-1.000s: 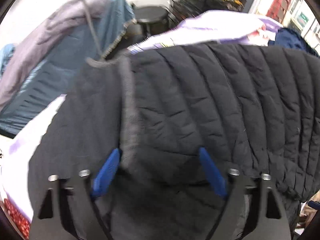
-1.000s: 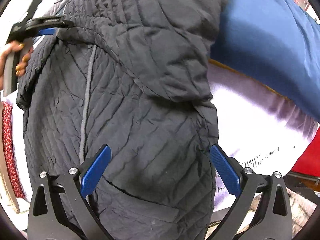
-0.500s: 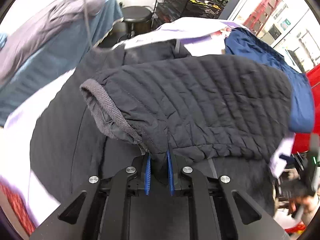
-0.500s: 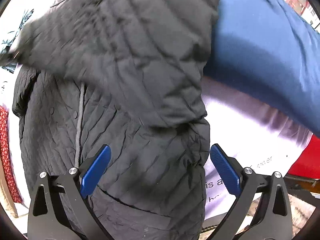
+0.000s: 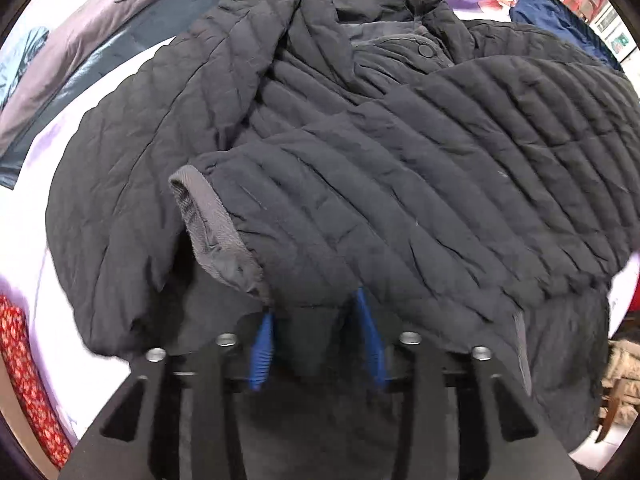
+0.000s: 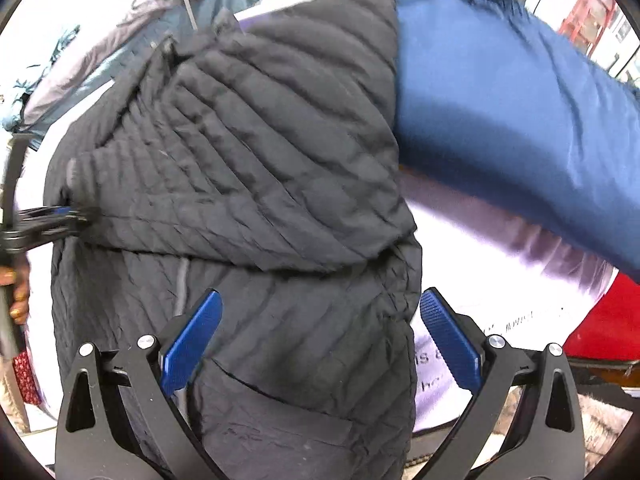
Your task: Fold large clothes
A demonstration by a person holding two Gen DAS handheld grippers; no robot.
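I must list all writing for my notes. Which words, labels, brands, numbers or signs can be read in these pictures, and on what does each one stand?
Nothing reads as a whole word.
"S" and "ho": only fragments of dark print on the pale lilac sheet beside the black quilted jacket, cut off by the jacket.
Thin script line further right on the same sheet: too blurred to read.
Green sign on the far wall: too small to read.
Jacket snap button: no legible marking.

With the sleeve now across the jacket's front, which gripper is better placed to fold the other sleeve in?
Probably the left gripper: its jaws are opening off the sleeve cuff, and the black quilted jacket's unfolded side lies beside it. The right gripper hovers open near the hem.
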